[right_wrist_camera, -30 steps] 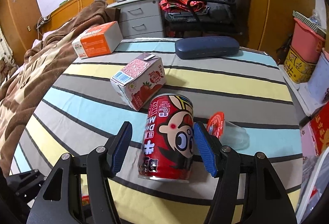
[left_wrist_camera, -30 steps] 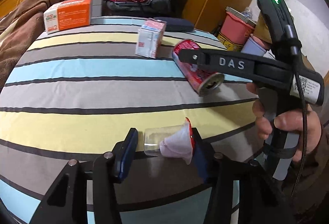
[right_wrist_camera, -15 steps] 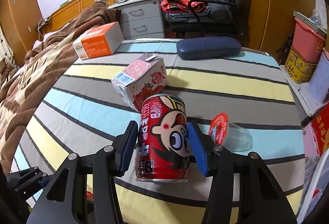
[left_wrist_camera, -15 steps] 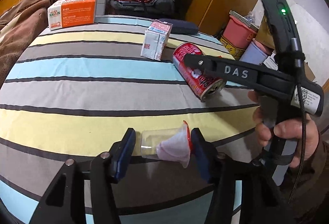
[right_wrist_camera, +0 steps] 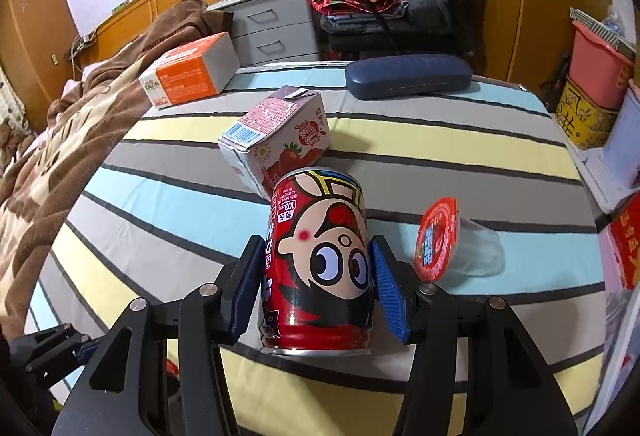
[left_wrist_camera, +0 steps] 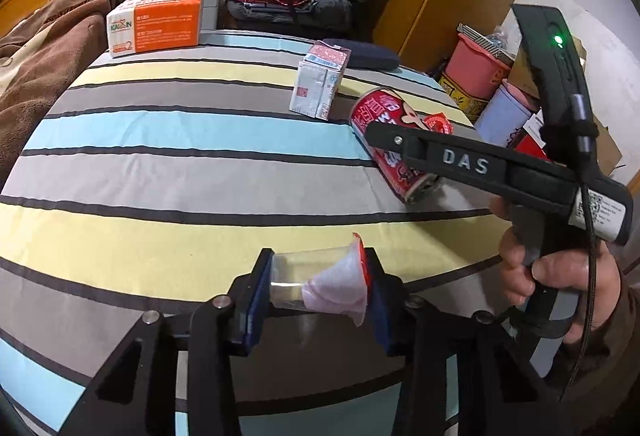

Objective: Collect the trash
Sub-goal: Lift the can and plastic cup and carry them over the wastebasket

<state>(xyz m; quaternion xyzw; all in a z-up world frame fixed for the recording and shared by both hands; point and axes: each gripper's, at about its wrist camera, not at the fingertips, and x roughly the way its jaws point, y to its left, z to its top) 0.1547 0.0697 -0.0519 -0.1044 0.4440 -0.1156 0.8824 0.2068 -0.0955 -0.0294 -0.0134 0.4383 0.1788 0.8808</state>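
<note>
In the left wrist view a clear plastic cup (left_wrist_camera: 308,276) with a peeled red-and-white lid lies on its side on the striped cloth (left_wrist_camera: 160,163). My left gripper (left_wrist_camera: 318,276) is closing on it, with one blue pad at the cup's base and the other at its lid. In the right wrist view a red cartoon drink can (right_wrist_camera: 320,260) lies between the pads of my right gripper (right_wrist_camera: 316,268), which press on both its sides. A second clear cup with a red lid (right_wrist_camera: 440,240) lies just right of the can. A strawberry milk carton (right_wrist_camera: 280,139) sits beyond the can.
An orange-and-white box (left_wrist_camera: 156,23) and a dark blue glasses case (right_wrist_camera: 408,75) sit at the far edge. A brown blanket (right_wrist_camera: 80,139) lies at the left. Drawers, a loaded chair and stacked bins (right_wrist_camera: 596,75) stand past the cloth. A hand (left_wrist_camera: 556,268) holds the right gripper's handle.
The left jaws have closed in from a wide gap until the pads meet the cup. The right jaws have narrowed onto the red can. Neither hand has shifted much.
</note>
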